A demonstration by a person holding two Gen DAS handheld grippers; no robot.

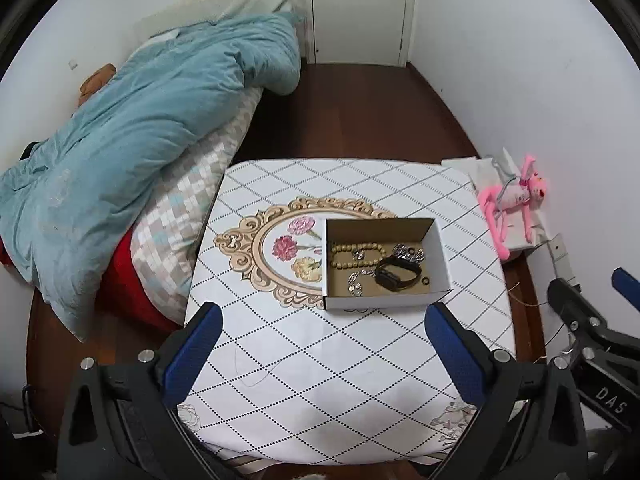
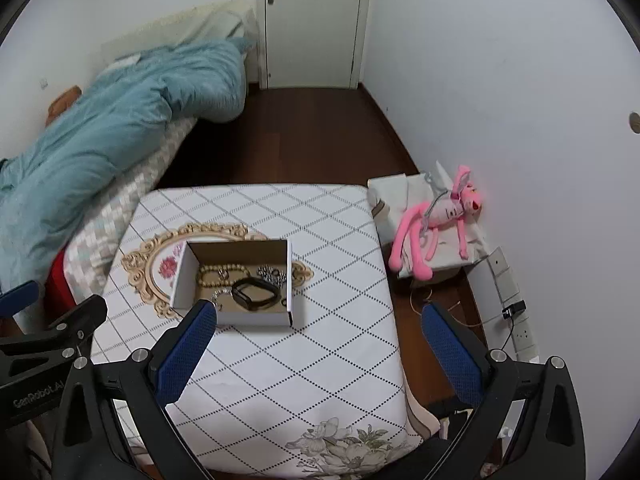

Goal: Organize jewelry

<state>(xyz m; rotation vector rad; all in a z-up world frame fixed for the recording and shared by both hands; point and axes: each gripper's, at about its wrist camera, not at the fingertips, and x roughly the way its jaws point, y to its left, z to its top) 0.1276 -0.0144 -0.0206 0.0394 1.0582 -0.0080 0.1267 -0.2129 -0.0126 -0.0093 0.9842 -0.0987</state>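
Left wrist view: both the left gripper (image 1: 320, 340) and the right gripper (image 2: 316, 336) hang wide open and empty, so descend vertically onto the black watch (image 1: 397, 274) inside the cardboard box (image 1: 384, 303) mid-counter (image 1: 320, 380), avoiding the beaded bracelet (image 1: 356, 257)

Small table (image 1: 460, 208) in diamond-patterned cloth; open cardboard box (image 1: 384, 302) resting on it

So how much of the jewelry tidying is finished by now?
It looks mostly done: the tan bead bracelet, black wristband, silver chain pieces and small black ring all lie inside the open cardboard box. Nothing is in hand; the left gripper and right gripper are open and empty. No jewelry shows on the patterned tablecloth.
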